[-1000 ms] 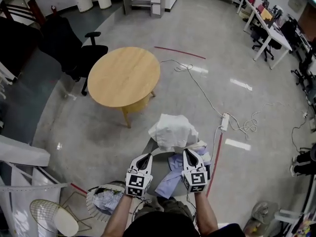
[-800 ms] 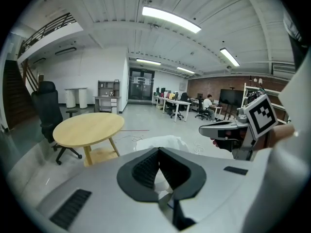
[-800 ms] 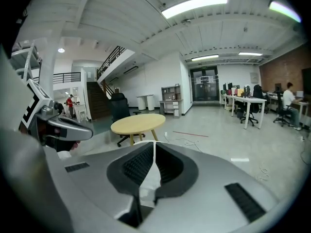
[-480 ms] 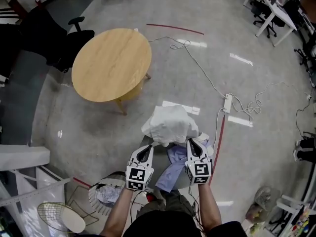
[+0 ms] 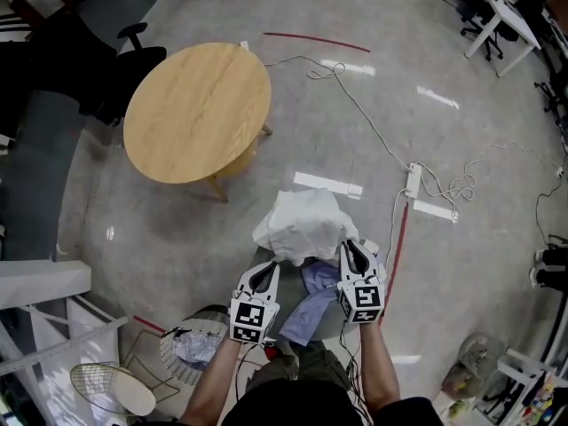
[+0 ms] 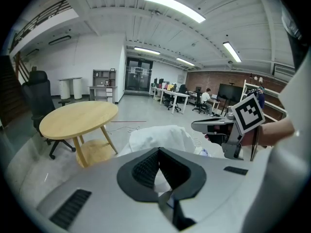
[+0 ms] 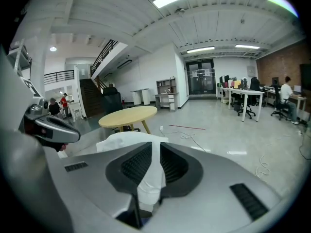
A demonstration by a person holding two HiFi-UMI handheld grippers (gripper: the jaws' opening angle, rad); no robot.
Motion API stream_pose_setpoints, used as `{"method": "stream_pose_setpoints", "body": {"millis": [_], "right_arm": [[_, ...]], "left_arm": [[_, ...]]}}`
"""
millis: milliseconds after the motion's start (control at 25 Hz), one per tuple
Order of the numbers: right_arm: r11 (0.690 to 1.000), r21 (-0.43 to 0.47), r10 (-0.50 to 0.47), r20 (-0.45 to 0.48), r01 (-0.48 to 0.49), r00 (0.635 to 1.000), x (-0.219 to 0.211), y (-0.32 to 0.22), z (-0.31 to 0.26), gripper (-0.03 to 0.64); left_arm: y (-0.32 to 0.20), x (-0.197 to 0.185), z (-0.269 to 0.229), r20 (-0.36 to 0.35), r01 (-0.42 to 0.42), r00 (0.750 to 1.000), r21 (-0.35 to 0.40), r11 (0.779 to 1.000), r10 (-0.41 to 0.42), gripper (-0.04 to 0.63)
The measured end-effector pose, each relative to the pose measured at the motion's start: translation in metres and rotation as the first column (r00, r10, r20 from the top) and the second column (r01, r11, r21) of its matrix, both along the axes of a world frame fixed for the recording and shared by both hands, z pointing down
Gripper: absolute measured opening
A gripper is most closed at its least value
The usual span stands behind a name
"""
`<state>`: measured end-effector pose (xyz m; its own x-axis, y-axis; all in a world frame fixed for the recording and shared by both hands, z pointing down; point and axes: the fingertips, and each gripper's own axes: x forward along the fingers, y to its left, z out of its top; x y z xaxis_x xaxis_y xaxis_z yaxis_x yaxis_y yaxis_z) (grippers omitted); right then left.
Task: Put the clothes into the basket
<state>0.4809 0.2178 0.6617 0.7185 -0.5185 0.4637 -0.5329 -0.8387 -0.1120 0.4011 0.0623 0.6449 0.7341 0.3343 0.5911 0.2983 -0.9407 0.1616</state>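
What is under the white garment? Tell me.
A pale blue garment pokes out from beneath the near edge of the white garment. How far it runs under, and anything else there, is covered by the white cloth.

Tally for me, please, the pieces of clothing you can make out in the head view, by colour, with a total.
White garment: 1
Light blue garment: 1
Blue-and-white patterned bundle in the basket: 1
Total: 3
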Motion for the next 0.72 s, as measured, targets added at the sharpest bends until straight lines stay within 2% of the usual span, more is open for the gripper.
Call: {"method": "stream_pose_setpoints", "body": {"millis": [40, 80, 280, 480, 720], "right_arm": [[1.000, 0.005, -0.007, 0.009, 0.007, 1.000, 0.003, -0.001, 0.003, 0.078], [1.000, 0.010, -0.015, 0.021, 0.015, 1.000, 0.005, -0.002, 0.006, 0.160], [1.000, -0.013, -0.019, 0.071, 0.020, 0.997, 0.019, -0.003, 0.030, 0.248], [1.000, -0.023, 0.001, 0.100, 0.002, 0.995, 0.029, 0.001, 0.051, 0.300], [0.999, -0.045, -0.017, 0.141, 0.024, 0.990, 0.034, 0.000, 0.070, 0.313]], "left_arm": [[0.001, 0.000, 0.001, 0.003, -0.001, 1.000, 0.000, 1.000, 0.001, 0.008], [0.001, 0.000, 0.002, 0.006, -0.002, 1.000, 0.000, 1.000, 0.002, 0.007], [0.006, -0.002, 0.006, 0.017, -0.014, 1.000, 0.003, 1.000, 0.014, 0.008], [0.005, -0.006, 0.012, 0.036, -0.014, 0.999, 0.013, 1.000, 0.014, 0.008], [-0.003, -0.009, 0.016, 0.045, -0.002, 0.999, 0.030, 1.000, 0.001, 0.008]]}}
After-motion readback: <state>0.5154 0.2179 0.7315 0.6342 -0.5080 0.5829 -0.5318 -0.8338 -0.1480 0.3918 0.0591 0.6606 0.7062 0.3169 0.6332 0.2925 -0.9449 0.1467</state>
